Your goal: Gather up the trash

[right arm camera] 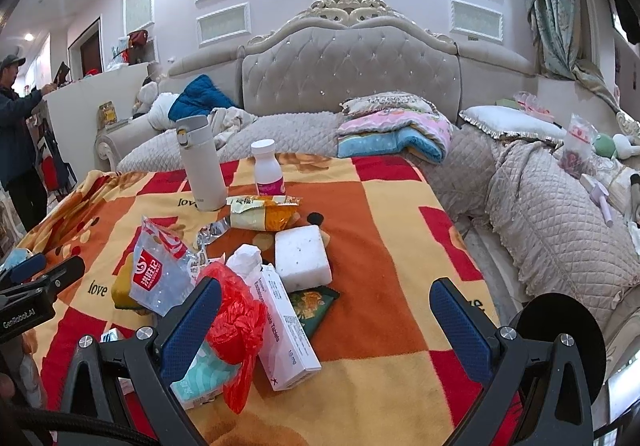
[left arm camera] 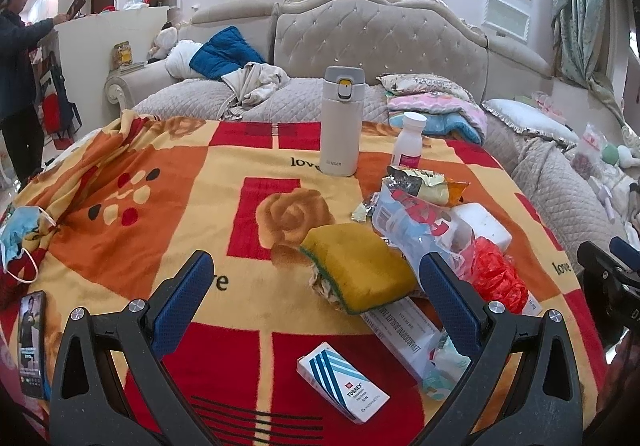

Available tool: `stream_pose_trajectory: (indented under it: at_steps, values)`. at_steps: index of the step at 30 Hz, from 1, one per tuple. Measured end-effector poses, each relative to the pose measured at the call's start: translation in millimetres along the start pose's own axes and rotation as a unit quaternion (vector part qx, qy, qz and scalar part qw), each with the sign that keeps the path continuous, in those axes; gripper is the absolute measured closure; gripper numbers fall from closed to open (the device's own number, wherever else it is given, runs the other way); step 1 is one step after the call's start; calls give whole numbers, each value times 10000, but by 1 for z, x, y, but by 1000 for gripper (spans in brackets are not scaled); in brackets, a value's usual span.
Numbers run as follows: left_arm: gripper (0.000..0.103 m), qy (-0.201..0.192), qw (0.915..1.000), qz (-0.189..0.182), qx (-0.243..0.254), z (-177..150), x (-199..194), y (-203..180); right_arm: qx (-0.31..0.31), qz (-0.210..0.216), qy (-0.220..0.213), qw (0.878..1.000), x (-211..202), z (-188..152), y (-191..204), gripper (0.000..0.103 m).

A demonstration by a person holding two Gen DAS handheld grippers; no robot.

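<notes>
Now both my left tongs (left arm camera: pixel 316 286) and right tongs (right arm camera: pixel 324 310) hang spread (gripping nothing) over litter mid-frame: yellow sponge (left arm camera: pixel 360 270), red bag (right arm camera: pixel 236 322).

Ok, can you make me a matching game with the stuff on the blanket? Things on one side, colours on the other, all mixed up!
Things:
1. sponge
2. crumpled plastic bag
3. flask
4. face mask

Colours:
A. red
B. light blue
C. yellow with a green underside
D. cream white

Pairs: 1-C, 2-A, 3-D, 4-B
</notes>
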State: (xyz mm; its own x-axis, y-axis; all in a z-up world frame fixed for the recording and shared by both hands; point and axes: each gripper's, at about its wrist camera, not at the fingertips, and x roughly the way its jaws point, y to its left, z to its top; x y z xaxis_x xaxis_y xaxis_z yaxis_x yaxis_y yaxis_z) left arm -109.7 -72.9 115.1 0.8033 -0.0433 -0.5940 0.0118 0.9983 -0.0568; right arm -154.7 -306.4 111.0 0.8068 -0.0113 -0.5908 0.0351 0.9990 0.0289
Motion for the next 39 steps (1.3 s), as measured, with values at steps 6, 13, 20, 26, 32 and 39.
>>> stream_pose_trajectory:
  at_steps: [6, 13, 20, 26, 32, 39]
  values:
    - [1, 23, 10000, 20, -24, -1, 2, 2, -34, -17, 79, 10000, 4, -3, -1, 0]
    - [1, 30, 10000, 90, -18, -2, 2, 1, 17, 6, 154, 9999, 7, -7, -3, 0]
    - [1, 110, 9999, 72, -40, -4, 7, 2, 11, 30, 225, 9997, 10, -10, -4, 0]
    - [1, 168, 9998, 70, -63, -4, 10, 4, -64, 32, 295, 9995, 13, -10, -2, 0]
    - [1, 224, 9997, 94, -78, -6, 14, 7, -138, 49, 374, 9992, 16, -12, 0, 0]
    - [1, 271, 9995, 132, -81, -8, 17, 9, -126, 48, 444, 9989, 20, -13, -2, 0]
